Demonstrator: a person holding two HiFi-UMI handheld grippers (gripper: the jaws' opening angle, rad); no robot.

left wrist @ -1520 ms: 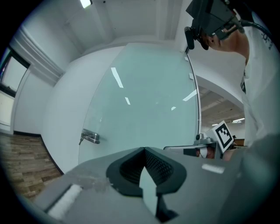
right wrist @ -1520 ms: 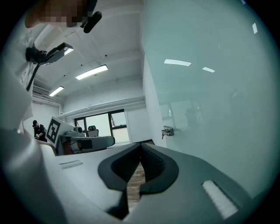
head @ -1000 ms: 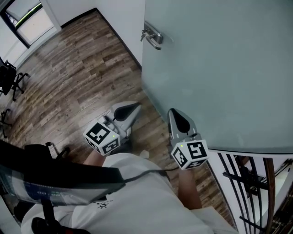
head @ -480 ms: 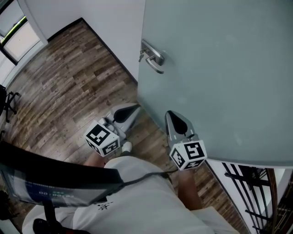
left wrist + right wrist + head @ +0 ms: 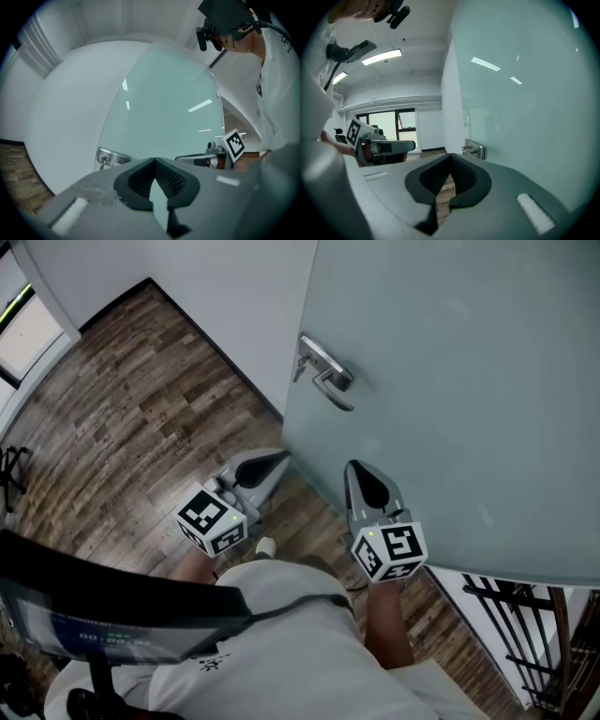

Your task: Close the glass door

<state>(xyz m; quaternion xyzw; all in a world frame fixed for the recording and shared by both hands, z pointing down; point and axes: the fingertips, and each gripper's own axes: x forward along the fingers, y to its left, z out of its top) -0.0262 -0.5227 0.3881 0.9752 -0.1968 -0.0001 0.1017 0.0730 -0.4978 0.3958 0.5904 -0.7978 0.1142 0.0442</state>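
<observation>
The frosted glass door (image 5: 450, 381) fills the upper right of the head view, with its metal lever handle (image 5: 324, 371) near its left edge. My right gripper (image 5: 353, 468) is shut and empty, its tip at the door's face below the handle; I cannot tell if it touches. My left gripper (image 5: 277, 458) is also shut and empty, and points at the door's free edge. The left gripper view shows that shut gripper (image 5: 154, 160), the door (image 5: 164, 108) and the handle plate (image 5: 110, 158). In the right gripper view, the shut right gripper (image 5: 450, 154) runs along the glass (image 5: 525, 93) toward the handle (image 5: 473, 150).
A white wall (image 5: 216, 296) with a dark skirting stands just left of the door's edge. Wooden floor (image 5: 122, 418) spreads to the left, toward a window (image 5: 23, 329). A black metal railing (image 5: 534, 624) is at the lower right. The person's shoe (image 5: 266, 546) is below the grippers.
The door has swung toward the white wall, and its handle sits lower and further right in the head view. Both grippers have travelled along with it, still shut.
</observation>
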